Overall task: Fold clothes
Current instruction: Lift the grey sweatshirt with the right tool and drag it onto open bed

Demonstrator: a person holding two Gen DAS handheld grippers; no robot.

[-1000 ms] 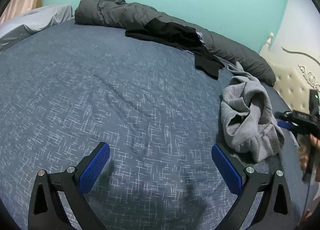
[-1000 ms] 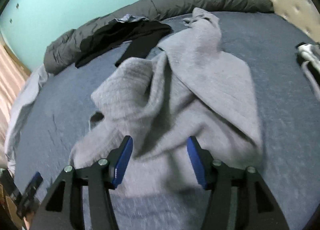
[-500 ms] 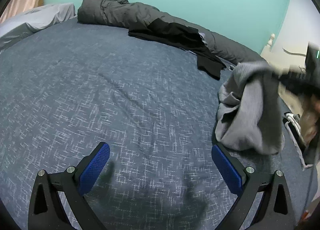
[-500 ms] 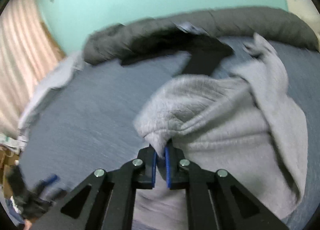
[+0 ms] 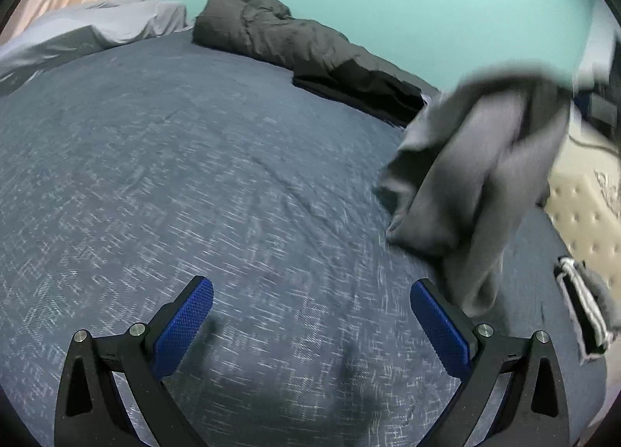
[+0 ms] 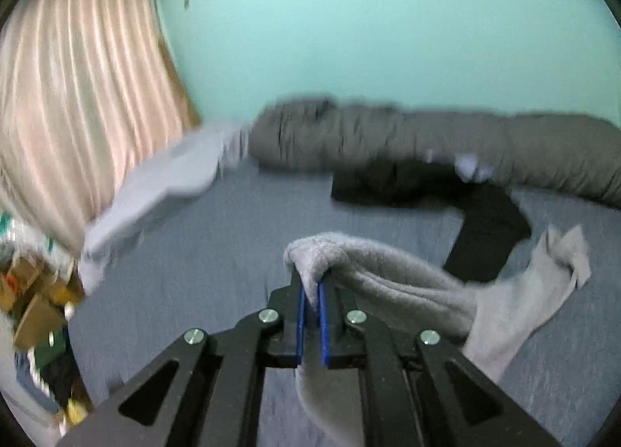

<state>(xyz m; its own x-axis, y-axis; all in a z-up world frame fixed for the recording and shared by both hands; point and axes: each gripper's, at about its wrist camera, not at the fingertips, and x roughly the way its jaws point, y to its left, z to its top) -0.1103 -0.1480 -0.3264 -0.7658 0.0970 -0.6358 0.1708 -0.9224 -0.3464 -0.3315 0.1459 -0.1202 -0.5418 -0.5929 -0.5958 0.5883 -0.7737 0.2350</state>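
A grey fleece garment (image 6: 392, 272) hangs from my right gripper (image 6: 310, 291), whose blue pads are shut on a fold of it. In the left wrist view the same garment (image 5: 473, 175) hangs in the air at the right, lifted off the blue bed cover (image 5: 194, 175), its lower end near the bed. My left gripper (image 5: 310, 311) is open and empty, low over the bed cover, left of the garment. A black garment (image 6: 465, 194) lies at the far side of the bed, also seen in the left wrist view (image 5: 361, 86).
A rolled dark grey duvet (image 6: 427, 140) lies along the far edge by the teal wall. A pale sheet (image 5: 89, 27) lies at the back left. A tufted cream headboard (image 5: 582, 214) and a cable (image 5: 582, 311) are at the right. Curtains (image 6: 77, 97) and clutter stand beyond the bed.
My right gripper closed on the grey garment and lifted it off the bed, swinging up and left. My left gripper stayed open over the bed cover.
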